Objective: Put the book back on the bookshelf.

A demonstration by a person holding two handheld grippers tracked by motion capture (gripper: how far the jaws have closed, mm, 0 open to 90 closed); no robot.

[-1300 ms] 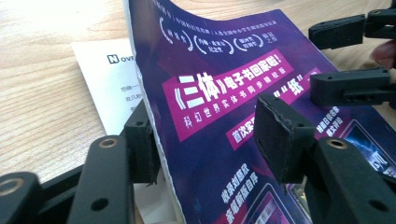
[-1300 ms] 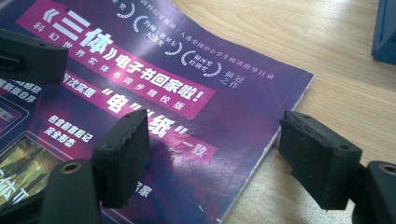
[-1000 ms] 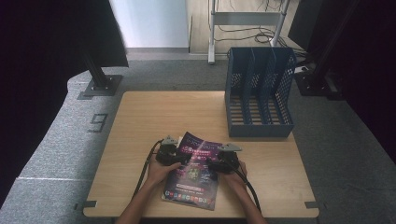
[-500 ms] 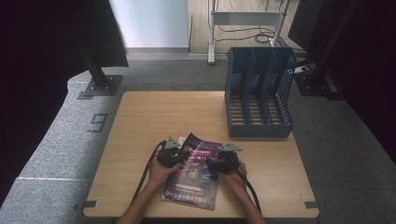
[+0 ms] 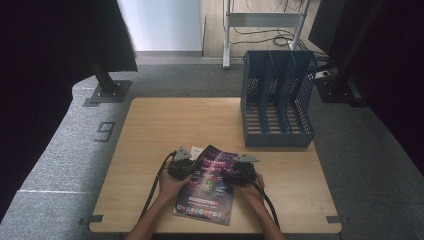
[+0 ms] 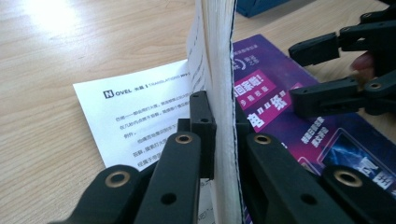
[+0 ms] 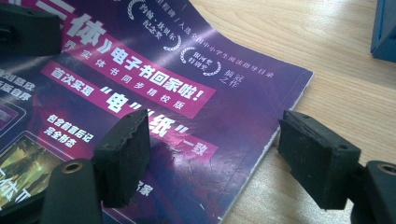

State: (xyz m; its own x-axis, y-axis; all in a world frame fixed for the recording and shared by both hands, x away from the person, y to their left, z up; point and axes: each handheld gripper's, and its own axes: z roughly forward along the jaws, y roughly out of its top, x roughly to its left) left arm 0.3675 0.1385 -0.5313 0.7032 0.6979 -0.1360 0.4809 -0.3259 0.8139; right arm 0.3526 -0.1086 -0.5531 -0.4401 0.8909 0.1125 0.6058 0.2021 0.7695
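A book with a purple cover (image 5: 207, 192) lies on the wooden table (image 5: 175, 125) near its front edge. My left gripper (image 5: 186, 169) is at the book's left side. In the left gripper view a thick wad of white pages (image 6: 219, 56) stands upright, and the left gripper (image 6: 222, 116) has just been closing and is now shut on it. My right gripper (image 5: 234, 176) is at the book's right side. Its open jaws (image 7: 219, 156) straddle the cover's (image 7: 154, 70) right edge, one pad over the cover and one over the table, neither pressing.
A blue slotted file holder (image 5: 277, 105) stands at the table's back right. A white printed page (image 6: 140, 116) lies flat left of the raised pages. The person's hands come in from the front edge. Grey carpet and black stands surround the table.
In the high view both hands and the book keep their places. No clear shift shows at that size.
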